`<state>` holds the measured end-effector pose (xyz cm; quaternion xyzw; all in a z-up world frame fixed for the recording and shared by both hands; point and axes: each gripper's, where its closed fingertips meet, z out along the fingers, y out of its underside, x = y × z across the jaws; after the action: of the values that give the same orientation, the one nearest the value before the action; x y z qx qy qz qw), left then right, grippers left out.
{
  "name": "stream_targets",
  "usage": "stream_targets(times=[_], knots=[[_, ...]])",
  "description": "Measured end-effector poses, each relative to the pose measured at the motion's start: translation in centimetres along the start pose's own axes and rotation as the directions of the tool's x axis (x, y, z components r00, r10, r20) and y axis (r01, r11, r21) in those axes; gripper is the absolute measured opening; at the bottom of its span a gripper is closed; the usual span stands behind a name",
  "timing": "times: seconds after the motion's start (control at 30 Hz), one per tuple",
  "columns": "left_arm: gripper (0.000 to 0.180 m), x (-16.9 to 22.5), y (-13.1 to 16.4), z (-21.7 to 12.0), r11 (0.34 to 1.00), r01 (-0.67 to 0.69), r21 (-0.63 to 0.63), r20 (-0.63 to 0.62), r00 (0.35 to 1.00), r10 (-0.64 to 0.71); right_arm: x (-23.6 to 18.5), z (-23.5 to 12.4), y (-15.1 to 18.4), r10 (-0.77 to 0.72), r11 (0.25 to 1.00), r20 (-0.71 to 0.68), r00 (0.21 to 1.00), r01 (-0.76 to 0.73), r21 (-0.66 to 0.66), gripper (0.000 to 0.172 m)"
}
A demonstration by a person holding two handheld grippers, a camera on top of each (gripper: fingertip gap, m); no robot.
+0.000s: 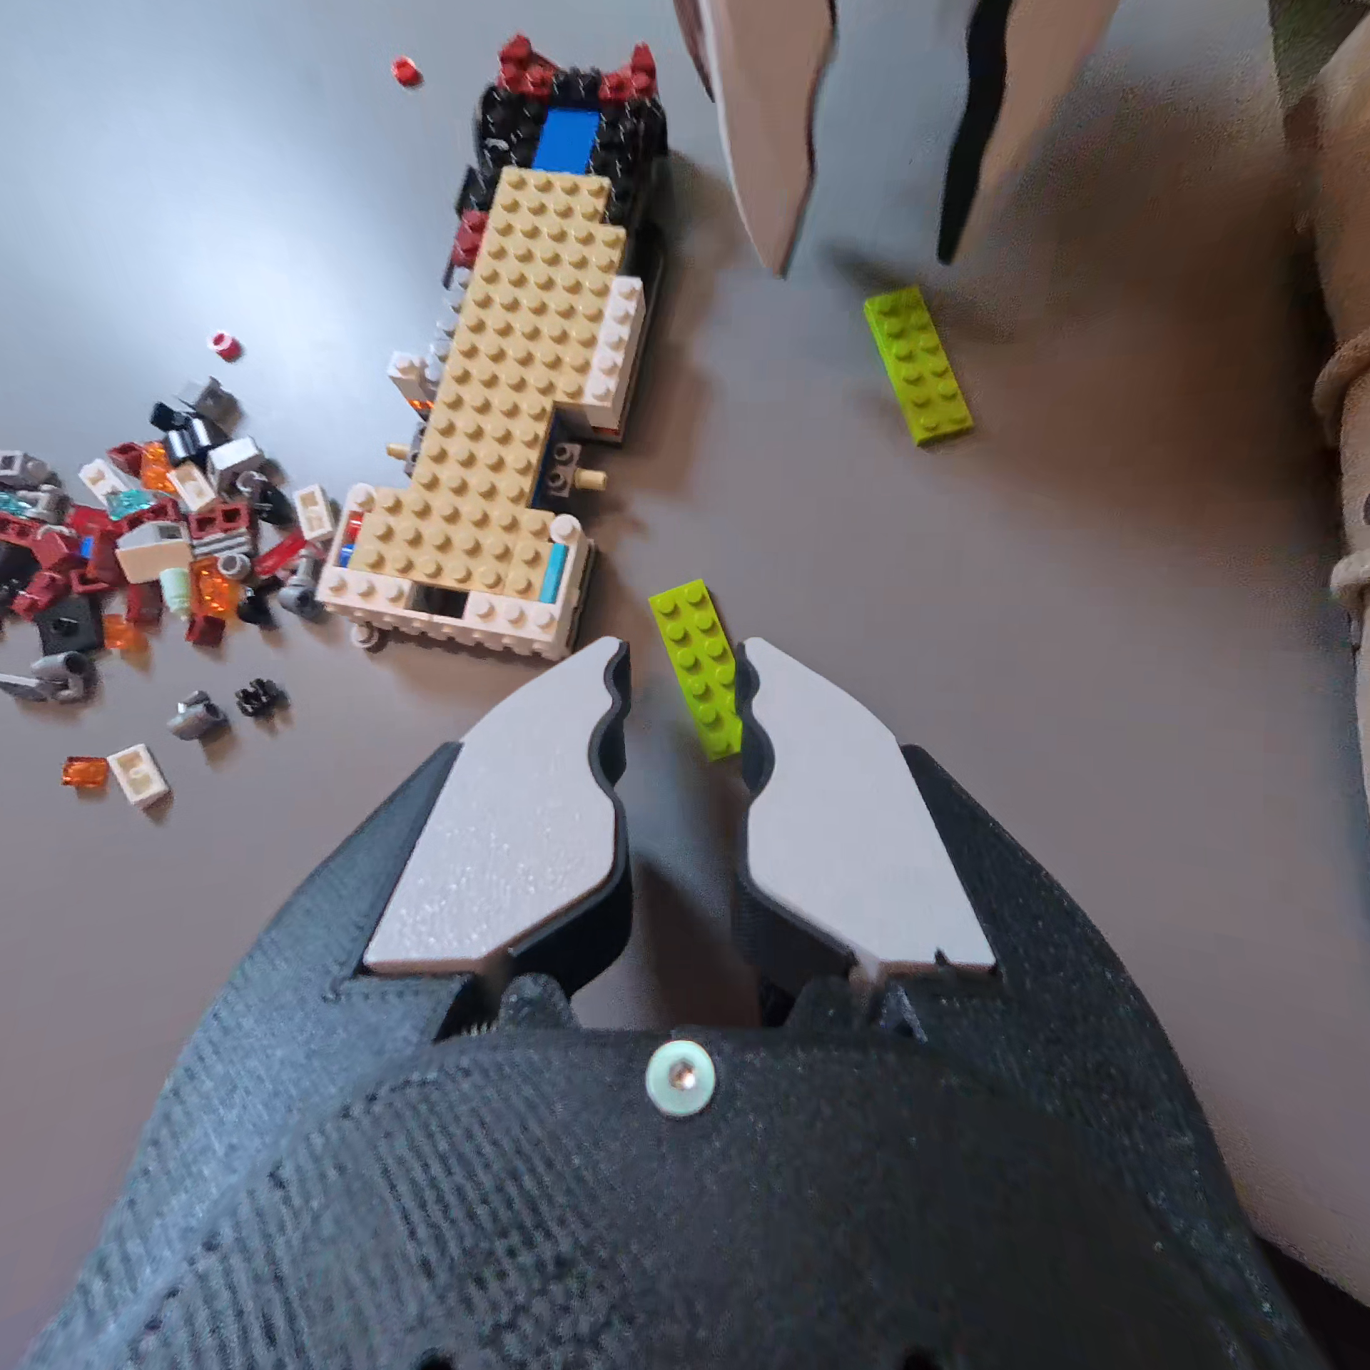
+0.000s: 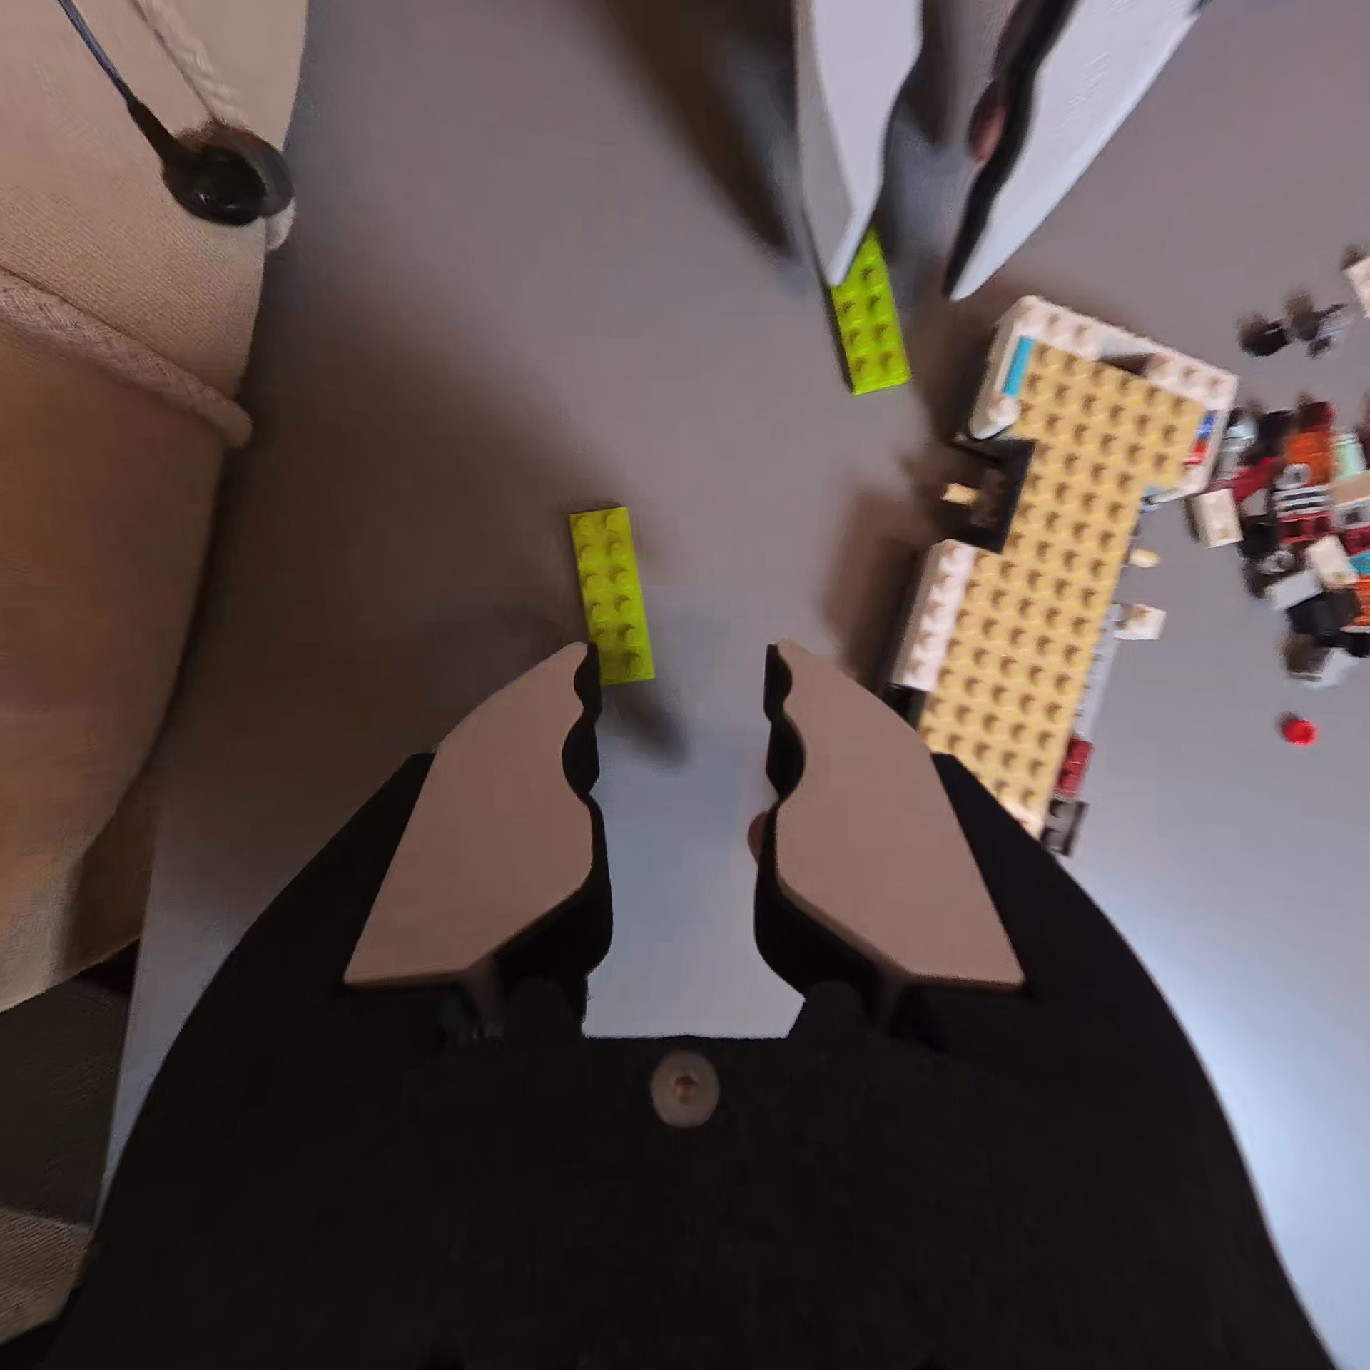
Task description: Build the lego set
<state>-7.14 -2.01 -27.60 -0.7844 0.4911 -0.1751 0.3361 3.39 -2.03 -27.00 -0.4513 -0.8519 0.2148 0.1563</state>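
left tongs (image 1: 683, 652) part-open, empty, over a lime plate (image 1: 700, 667); right tongs (image 2: 678, 656) open, empty, beside another lime plate (image 2: 611, 593).

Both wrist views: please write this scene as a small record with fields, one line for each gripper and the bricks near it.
surface: grey table
left gripper: open, lime green plate lying between its fingers, beside the right one
right gripper: open, second lime green plate by its left fingertip, not gripped
model: tan and white brick build on black base
loose parts: pile of small bricks, beside the build
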Motion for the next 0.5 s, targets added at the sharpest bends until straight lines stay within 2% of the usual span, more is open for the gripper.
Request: stream_targets(times=[0.1, 0.23, 0.27, 0.37, 0.5], knots=[[0.029, -1.8, -0.6, -0.7, 0.998, 0.033, 0.062, 0.071, 0.997, -0.038, -1.5, 1.6, 0.5, 0.029, 0.999, 0.031, 0.999, -0.028, -0.029, 0.042], [0.042, -4.1, -1.5, -1.5, 0.981, 0.094, 0.168, 0.146, 0.982, -0.119, -1.7, 1.9, 0.2, 0.050, 0.998, 0.038, 0.998, -0.049, -0.025, 0.018], [0.048, -4.5, -1.5, -1.4, 0.978, 0.103, 0.184, 0.151, 0.980, -0.132, -1.8, 1.9, 0.2, 0.049, 0.999, 0.042, 0.998, -0.048, -0.025, 0.017], [0.063, -5.3, -1.2, -0.8, 0.978, 0.119, 0.171, 0.157, 0.977, -0.146, -1.9, 1.7, 0.4, 0.036, 0.999, 0.048, 0.998, -0.034, -0.037, 0.016], [0.072, -5.7, -1.1, 0.3, 0.985, 0.104, 0.139, 0.138, 0.983, -0.123, -1.0, 0.1, 0.4, 0.046, 0.999, 0.017, 0.999, -0.046, 0.004, 0.016]])
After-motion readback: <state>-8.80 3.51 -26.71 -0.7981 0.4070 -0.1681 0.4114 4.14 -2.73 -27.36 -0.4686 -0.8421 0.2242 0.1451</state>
